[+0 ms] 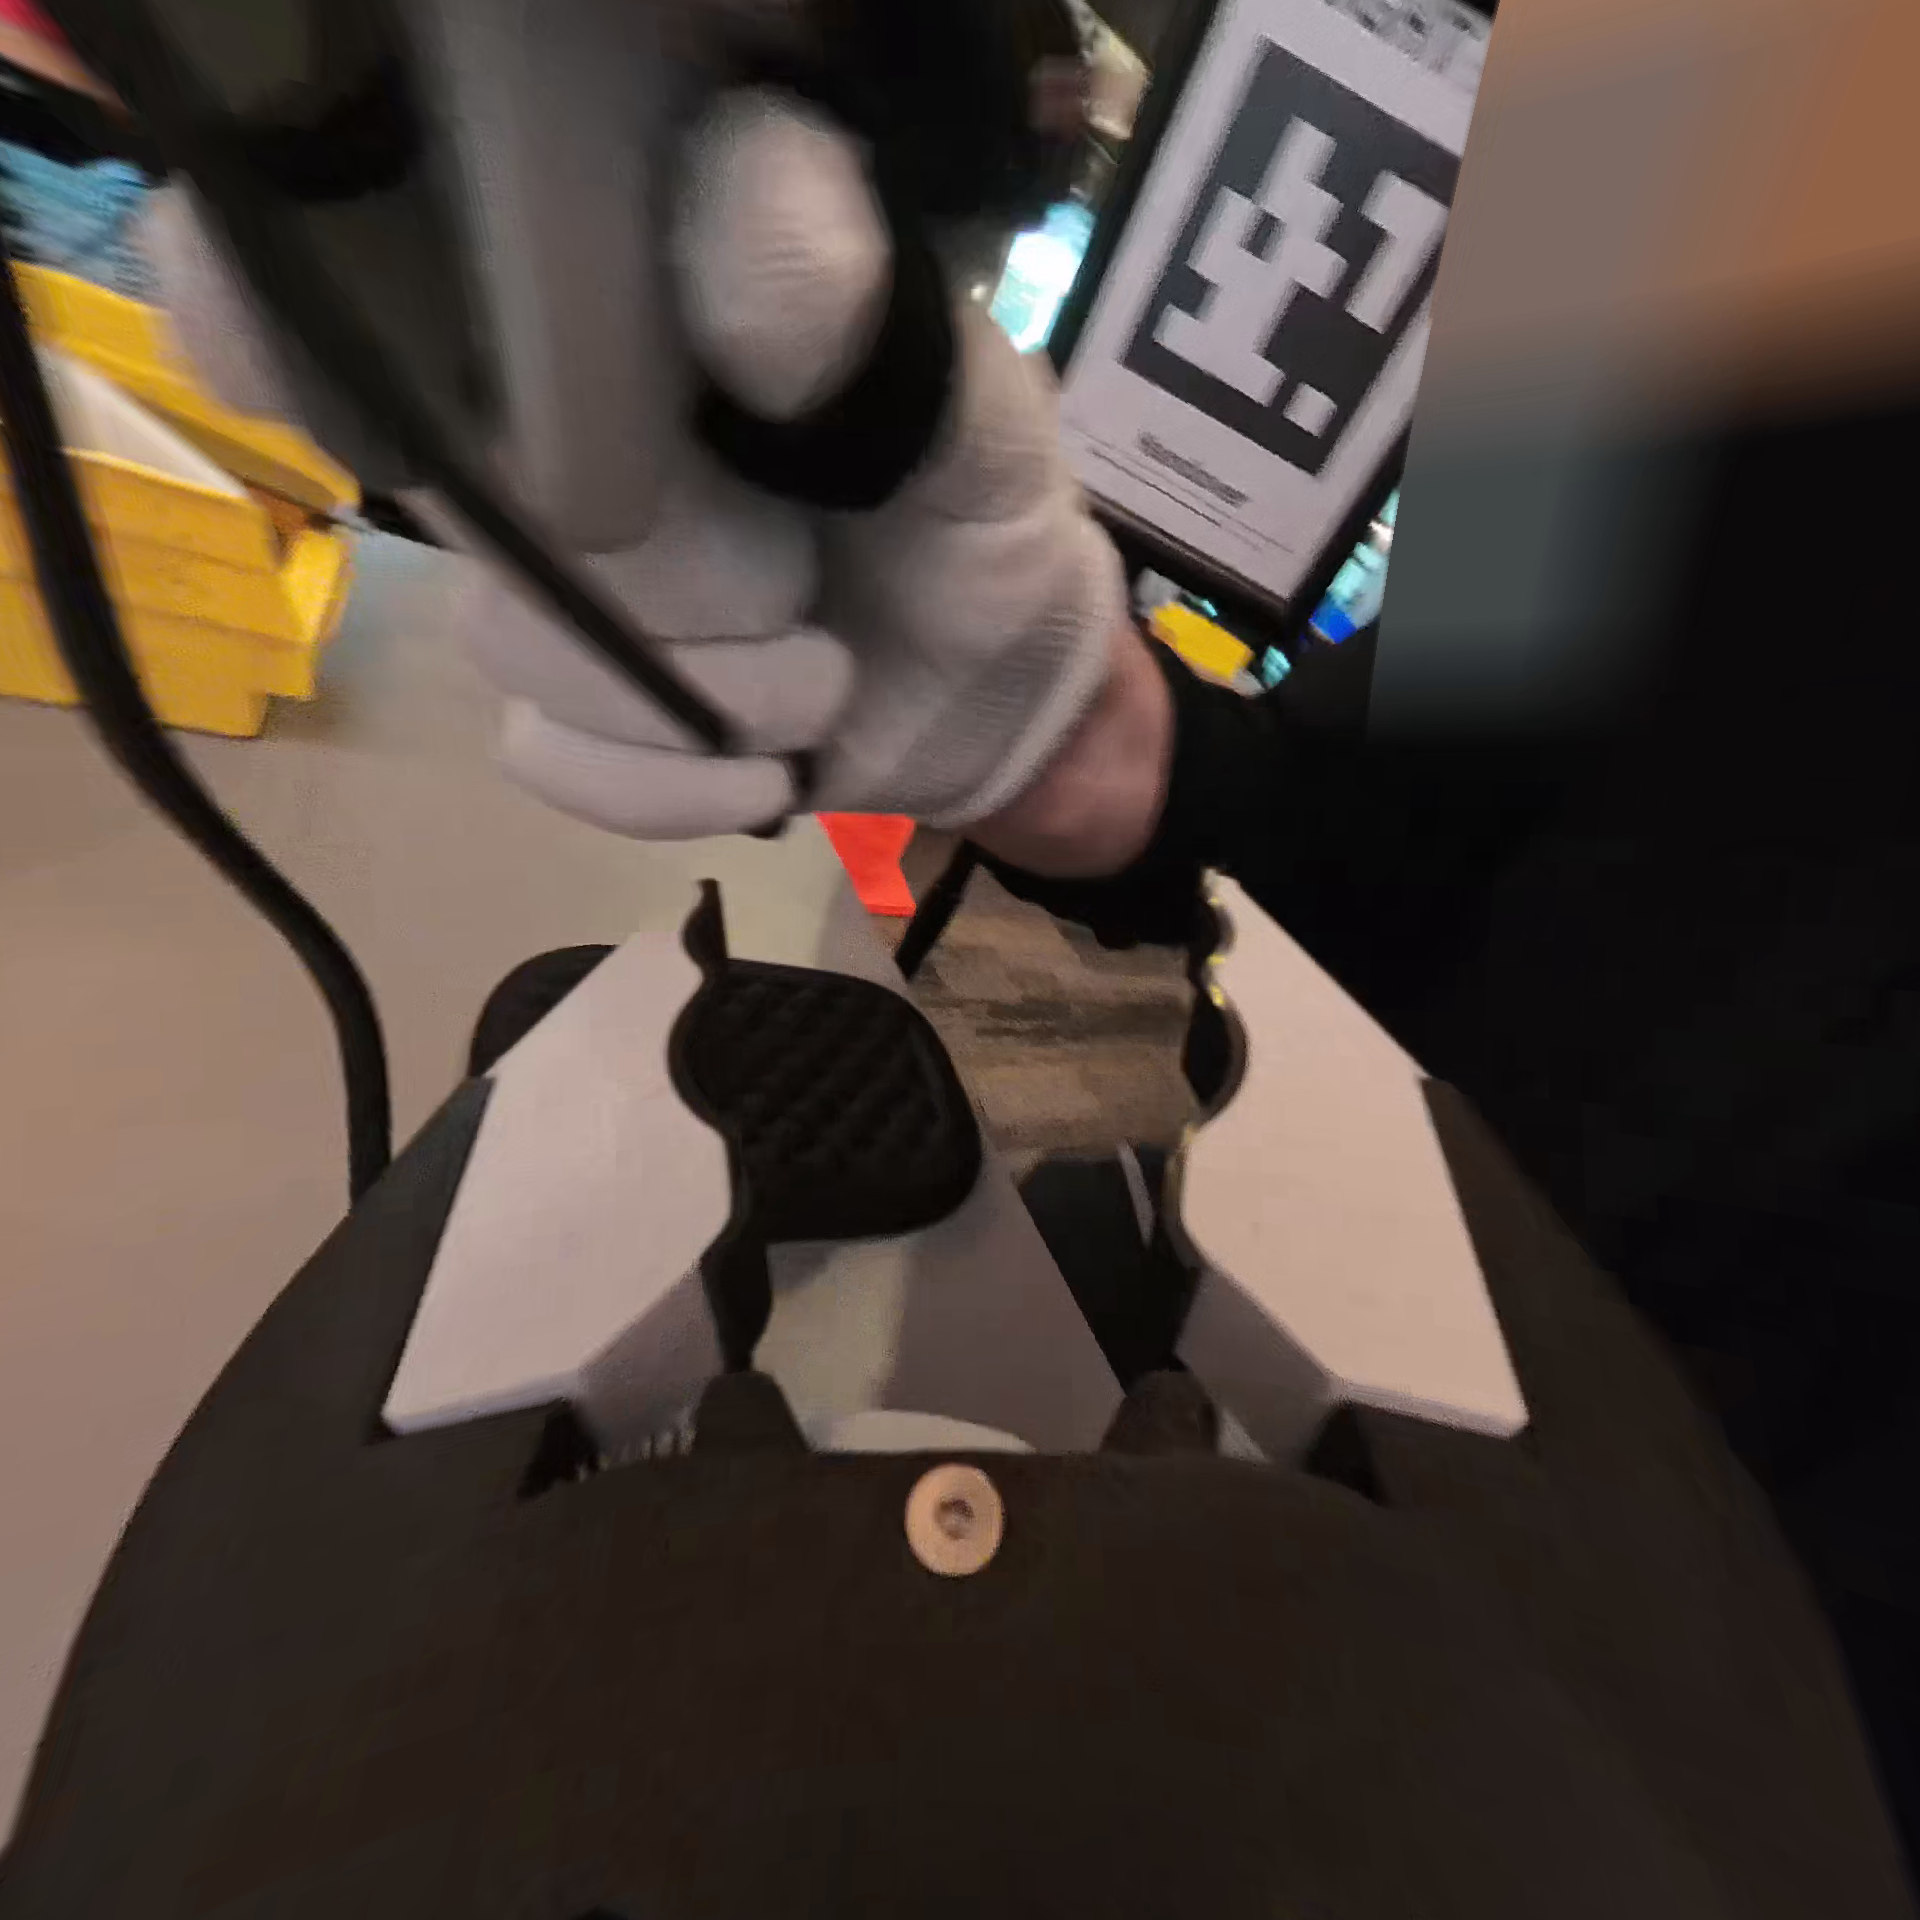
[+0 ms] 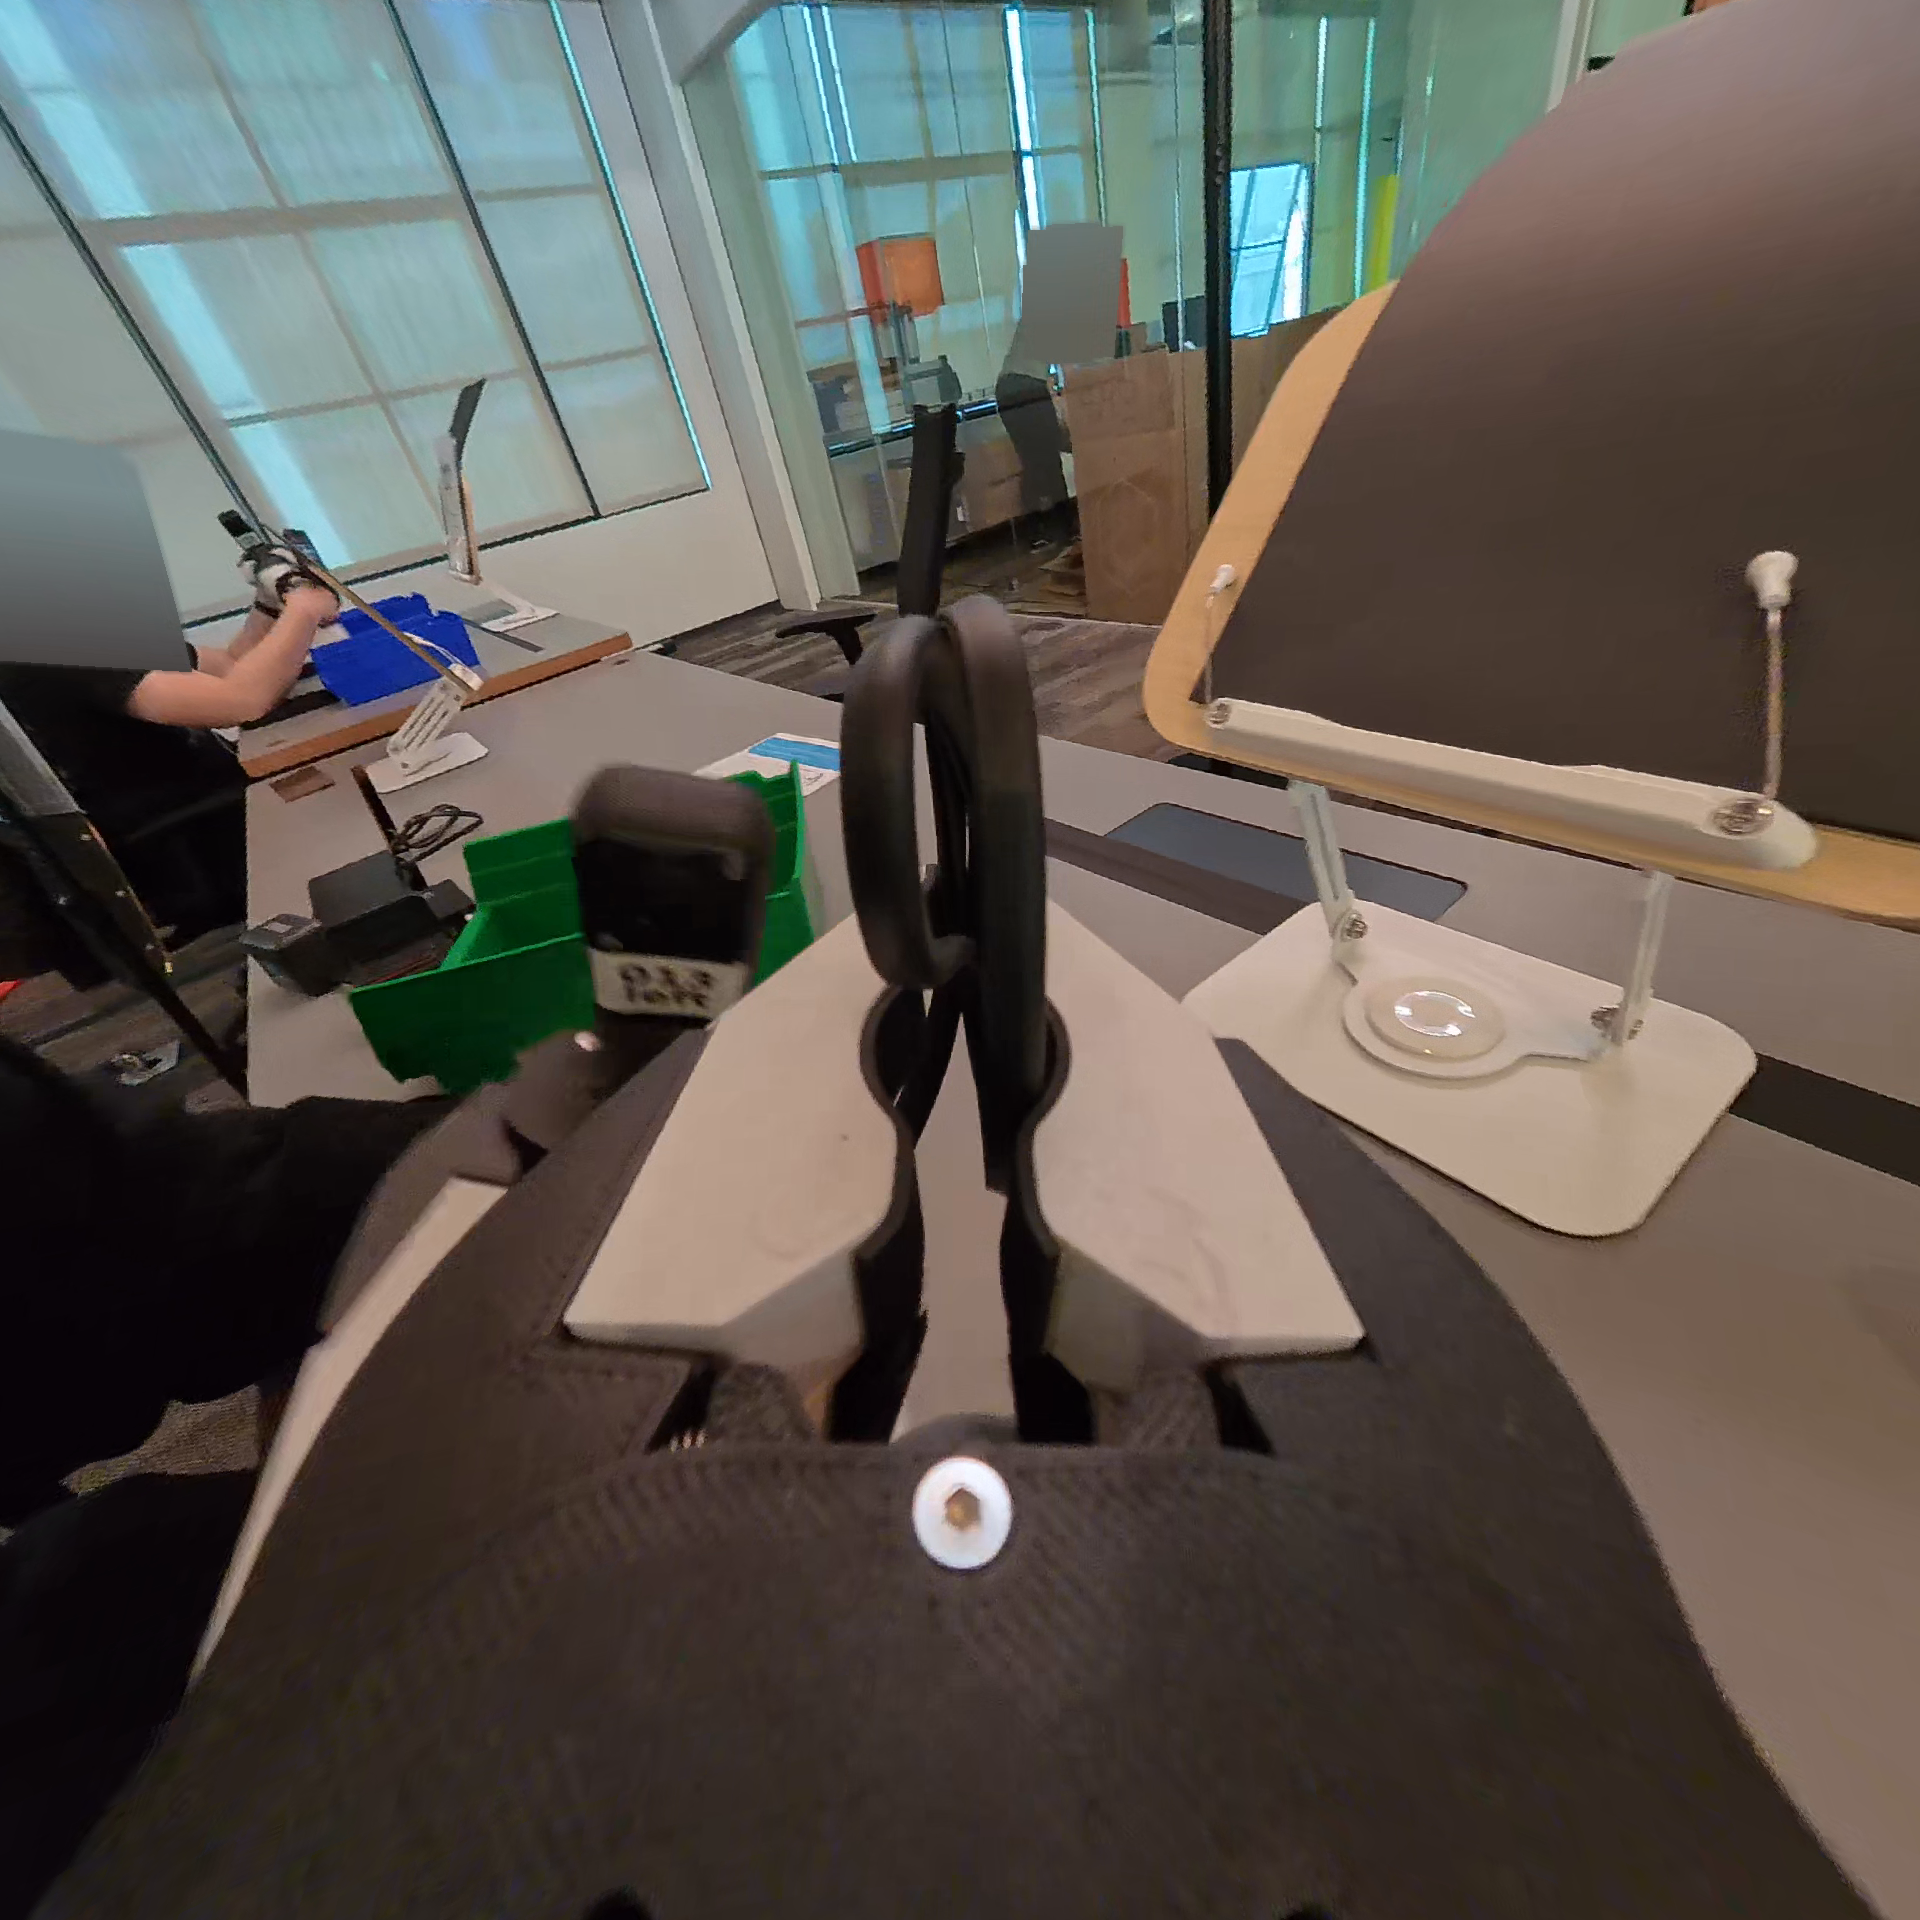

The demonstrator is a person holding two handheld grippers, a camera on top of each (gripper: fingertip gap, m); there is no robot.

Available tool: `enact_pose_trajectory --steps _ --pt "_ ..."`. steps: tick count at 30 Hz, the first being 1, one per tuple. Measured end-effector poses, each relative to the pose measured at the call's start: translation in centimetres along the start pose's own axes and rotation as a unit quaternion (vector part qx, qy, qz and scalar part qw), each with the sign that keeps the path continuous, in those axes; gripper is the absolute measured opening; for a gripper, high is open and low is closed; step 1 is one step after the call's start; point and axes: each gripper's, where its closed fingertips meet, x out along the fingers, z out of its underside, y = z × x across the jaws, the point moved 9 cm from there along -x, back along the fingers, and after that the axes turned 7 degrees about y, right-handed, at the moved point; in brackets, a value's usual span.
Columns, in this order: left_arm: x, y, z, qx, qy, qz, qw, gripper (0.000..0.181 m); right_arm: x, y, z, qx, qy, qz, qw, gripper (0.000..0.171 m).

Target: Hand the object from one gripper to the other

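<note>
Though not yet passed across, clamped at centre frame between the tight-pressed fingers of the right gripper (image 2: 966, 1039), with the black looped object (image 2: 1003, 748) jutting forward for easy taking, and faced by the left gripper (image 1: 961, 904) spread wide, empty, likely awaiting it.

R tongs (image 2: 961, 1049) clamp black scissors (image 2: 940, 800) (handles up).

**Black scissors, handles up, in the right gripper**

A pair of black scissors (image 2: 951, 821) stood upright, its two oval finger loops topmost and overlapping. The shanks below the loops were pinched between the white fingers (image 2: 1164, 1174) of the right gripper (image 2: 961, 1049). The blades were hidden beneath.
</note>
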Motion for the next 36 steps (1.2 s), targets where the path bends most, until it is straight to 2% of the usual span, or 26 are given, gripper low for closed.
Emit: enact_pose_trajectory --steps 3,5,12,17,20,25,30,32,36 --pt "0.0 -2.1 0.5 -0.059 0.064 -0.032 0.996 0.105 0.6 -1.2 0.1 0.013 0.011 -0.016 1.000 0.005" --pt "-0.6 -2.8 0.1 -0.073 0.112 -0.042 0.990 0.108 0.7 -1.8 0.2 0.020 0.020 -0.018 0.999 0.004" --pt "-4.1 -2.9 -2.5 -0.056 0.273 -0.044 0.959 0.101 0.1 -2.9 -0.1 0.050 0.040 -0.029 0.998 0.004" --pt "-6.5 -2.5 -4.2 -0.004 0.321 -0.081 0.944 0.093 -0.5 -3.3 0.3 0.061 0.014 -0.055 0.997 0.004" --pt "-7.7 -2.2 -5.0 0.024 0.324 -0.099 0.940 0.091 -0.9 -3.6 1.0 0.067 -0.015 -0.078 0.995 0.004" --pt "-9.0 -1.6 -6.2 0.053 0.335 -0.125 0.932 0.074 -2.0 -4.0 2.9 0.057 -0.083 -0.117 0.988 0.004" --pt "-9.5 -1.7 -6.4 0.066 0.319 -0.177 0.929 0.037 -3.5 -4.2 5.1 0.046 -0.154 -0.147 0.976 0.004" --pt "-9.8 -1.8 -6.5 0.071 0.314 -0.197 0.926 0.017 -4.1 -4.2 5.8 0.033 -0.179 -0.150 0.972 0.005" --pt "-9.7 -1.9 -6.4 0.082 0.284 -0.220 0.930 0.000 -4.7 -3.6 6.3 0.021 -0.201 -0.143 0.969 0.004"
